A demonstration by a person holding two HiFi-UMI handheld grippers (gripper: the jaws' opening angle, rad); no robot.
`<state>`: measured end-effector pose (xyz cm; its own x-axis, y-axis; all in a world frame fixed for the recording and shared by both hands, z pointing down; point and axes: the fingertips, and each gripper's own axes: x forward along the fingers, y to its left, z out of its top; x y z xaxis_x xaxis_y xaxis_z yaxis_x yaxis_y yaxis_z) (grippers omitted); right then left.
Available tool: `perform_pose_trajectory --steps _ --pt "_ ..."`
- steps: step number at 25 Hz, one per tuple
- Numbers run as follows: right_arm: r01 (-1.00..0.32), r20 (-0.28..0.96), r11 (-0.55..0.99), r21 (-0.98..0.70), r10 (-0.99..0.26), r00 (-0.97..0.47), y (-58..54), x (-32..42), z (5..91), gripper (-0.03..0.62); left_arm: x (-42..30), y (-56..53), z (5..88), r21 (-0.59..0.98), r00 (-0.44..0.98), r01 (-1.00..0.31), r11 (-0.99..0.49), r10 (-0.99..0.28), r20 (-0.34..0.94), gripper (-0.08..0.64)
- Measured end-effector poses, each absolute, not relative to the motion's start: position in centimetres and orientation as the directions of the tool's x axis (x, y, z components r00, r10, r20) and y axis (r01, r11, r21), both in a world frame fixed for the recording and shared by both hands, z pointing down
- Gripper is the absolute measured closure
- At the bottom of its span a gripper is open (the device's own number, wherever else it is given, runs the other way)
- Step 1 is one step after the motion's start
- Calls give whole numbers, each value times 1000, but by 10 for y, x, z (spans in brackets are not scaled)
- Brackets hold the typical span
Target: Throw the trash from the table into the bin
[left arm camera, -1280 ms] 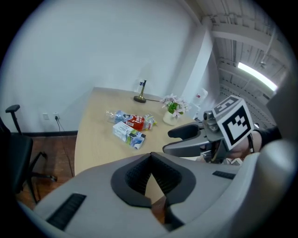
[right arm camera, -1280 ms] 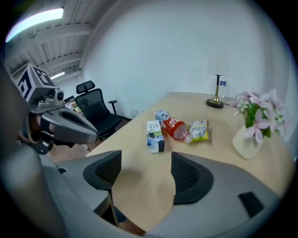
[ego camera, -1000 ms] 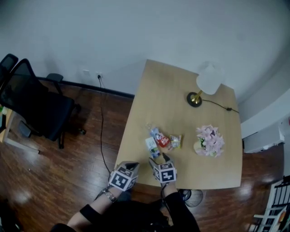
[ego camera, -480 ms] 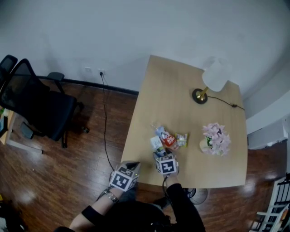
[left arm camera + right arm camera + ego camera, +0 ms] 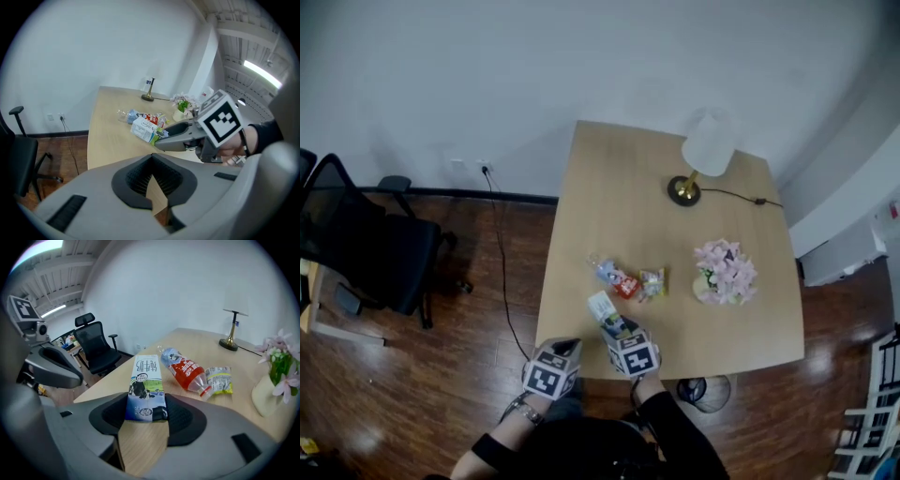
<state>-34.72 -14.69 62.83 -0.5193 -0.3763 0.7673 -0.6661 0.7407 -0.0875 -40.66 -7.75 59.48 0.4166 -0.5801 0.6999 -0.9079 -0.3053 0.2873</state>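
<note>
Right tool [image 5: 146, 409] jaws have just been closing, now pinching the milk carton [image 5: 146, 378] beside the bottle [image 5: 186, 369], presumably for binning.

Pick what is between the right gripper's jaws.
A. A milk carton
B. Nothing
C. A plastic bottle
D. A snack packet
A: in the right gripper view the milk carton lies between the jaws of the right gripper, which have just been closing and now press on its sides; the bottle and packet lie further off.
</note>
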Motion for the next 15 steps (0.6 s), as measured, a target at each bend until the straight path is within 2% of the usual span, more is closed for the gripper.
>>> perform_pose_trajectory --steps 7,15 --pt "-690 740 708 -150 -382 -553 -91 -299 593 342 -370 -69 594 298 464 -880 -370 -540 702 558" --pt "-781 740 591 -205 -429 -519 -52 -218 580 342 -286 -69 587 285 551 -798 -532 -450 703 557"
